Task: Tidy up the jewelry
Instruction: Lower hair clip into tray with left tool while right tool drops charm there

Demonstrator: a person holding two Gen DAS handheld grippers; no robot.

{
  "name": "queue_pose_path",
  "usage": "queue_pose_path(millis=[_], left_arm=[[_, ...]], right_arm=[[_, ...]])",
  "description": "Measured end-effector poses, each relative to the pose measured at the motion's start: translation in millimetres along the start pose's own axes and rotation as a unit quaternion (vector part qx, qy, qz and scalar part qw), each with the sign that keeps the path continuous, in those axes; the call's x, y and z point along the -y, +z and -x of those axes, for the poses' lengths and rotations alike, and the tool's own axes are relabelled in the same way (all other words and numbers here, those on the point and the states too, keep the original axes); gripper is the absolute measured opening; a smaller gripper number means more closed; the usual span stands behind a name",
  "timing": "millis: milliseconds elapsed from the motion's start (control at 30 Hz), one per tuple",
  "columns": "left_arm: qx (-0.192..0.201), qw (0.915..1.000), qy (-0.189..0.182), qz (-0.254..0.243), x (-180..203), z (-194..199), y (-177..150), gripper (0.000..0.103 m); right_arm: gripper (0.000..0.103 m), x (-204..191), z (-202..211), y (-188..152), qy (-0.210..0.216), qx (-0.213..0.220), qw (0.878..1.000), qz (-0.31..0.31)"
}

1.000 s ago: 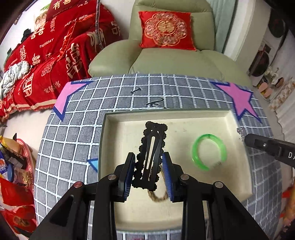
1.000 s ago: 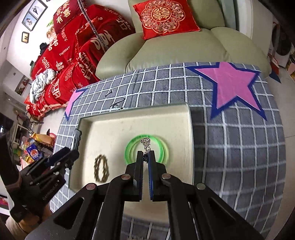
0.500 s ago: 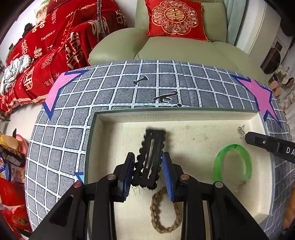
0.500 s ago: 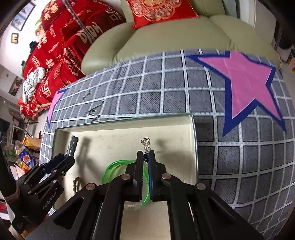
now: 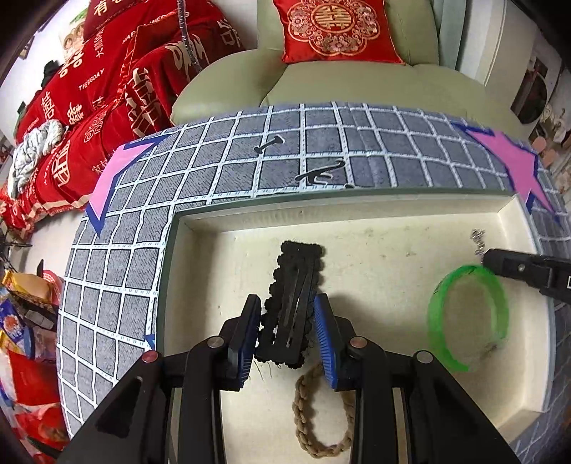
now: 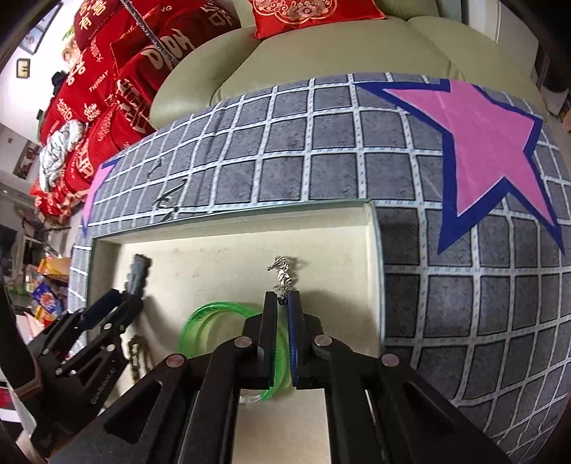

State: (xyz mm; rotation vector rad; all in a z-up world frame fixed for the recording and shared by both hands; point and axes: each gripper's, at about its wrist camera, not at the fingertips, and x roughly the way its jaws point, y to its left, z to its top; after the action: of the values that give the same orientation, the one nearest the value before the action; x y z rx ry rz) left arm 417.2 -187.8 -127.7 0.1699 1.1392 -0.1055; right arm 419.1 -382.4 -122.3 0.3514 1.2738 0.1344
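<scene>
A cream tray [image 5: 357, 214] lies on the grid-patterned table. My left gripper [image 5: 288, 317] is shut on a black scalloped hair clip [image 5: 294, 289] and holds it over the tray's middle. A braided brown ring [image 5: 323, 417] lies in the tray just below the clip. A green bangle [image 5: 467, 317] lies at the tray's right. My right gripper [image 6: 282, 303] is shut on a small silver chain piece [image 6: 283, 273] and holds it above the tray's right part, over the green bangle [image 6: 214, 317]. The left gripper [image 6: 117, 303] with the clip shows at the left of the right wrist view.
Two small black hair pins [image 5: 321, 175] lie on the table cloth beyond the tray. Pink stars [image 6: 481, 142] mark the cloth's corners. A green sofa with a red cushion [image 5: 335, 28] stands behind the table, and red blankets [image 5: 107, 89] lie to the left.
Both grippers have moved lower and further into the tray with their items still held. The braided ring and bangle have not moved.
</scene>
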Motion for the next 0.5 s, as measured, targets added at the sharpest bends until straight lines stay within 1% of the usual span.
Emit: queue_pose_path(millis=[33, 100, 133, 167, 200, 233, 267, 300, 400, 467, 500], left_arm=[[0.004, 1.0, -0.007, 0.005, -0.7, 3.7, -0.2, 0.04], [0.012, 0.9997, -0.017, 0.011, -1.5, 11.0, -0.2, 0.04], [0.015, 0.9997, -0.018, 0.011, -1.6, 14.5, -0.1, 0.04], [0.02, 0.9996, -0.018, 0.011, -1.6, 18.8, -0.2, 0.059], [0.027, 0.9995, -0.014, 0.012, -3.1, 22.5, -0.1, 0.096], [0.038, 0.9991, -0.007, 0.014, -4.3, 27.5, -0.3, 0.103], [0.055, 0.9984, 0.001, 0.014, -4.2, 34.7, -1.2, 0.103], [0.061, 0.9981, 0.001, 0.009, -4.0, 38.8, -1.0, 0.103], [0.058, 0.9983, -0.005, 0.005, -3.8, 46.0, -3.3, 0.103], [0.061, 0.9981, -0.006, 0.008, -6.1, 52.0, -6.4, 0.103], [0.062, 0.998, -0.008, 0.009, -6.9, 56.0, -9.0, 0.103]], right_arm=[[0.008, -0.4, 3.8, -0.8, 0.006, 0.003, 1.0, -0.003], [0.019, -1.5, 9.9, -1.4, 0.014, 0.01, 1.0, -0.006], [0.038, -2.4, 15.3, -2.3, 0.018, 0.015, 1.0, -0.007], [0.059, -2.8, 19.0, -2.7, 0.02, 0.02, 1.0, -0.008], [0.064, -3.5, 23.6, -3.6, 0.023, 0.027, 0.999, -0.008], [0.066, -4.6, 30.8, -5.3, 0.025, 0.037, 0.999, -0.008], [0.066, -6.3, 35.3, -6.2, 0.028, 0.04, 0.999, -0.009], [0.066, -7.5, 39.2, -6.3, 0.031, 0.043, 0.999, -0.01], [0.067, -10.5, 52.6, -10.2, 0.035, 0.055, 0.998, -0.016], [0.079, -11.2, 61.9, -15.0, 0.041, 0.063, 0.997, -0.021], [0.081, -11.8, 66.1, -18.1, 0.045, 0.067, 0.996, -0.022]])
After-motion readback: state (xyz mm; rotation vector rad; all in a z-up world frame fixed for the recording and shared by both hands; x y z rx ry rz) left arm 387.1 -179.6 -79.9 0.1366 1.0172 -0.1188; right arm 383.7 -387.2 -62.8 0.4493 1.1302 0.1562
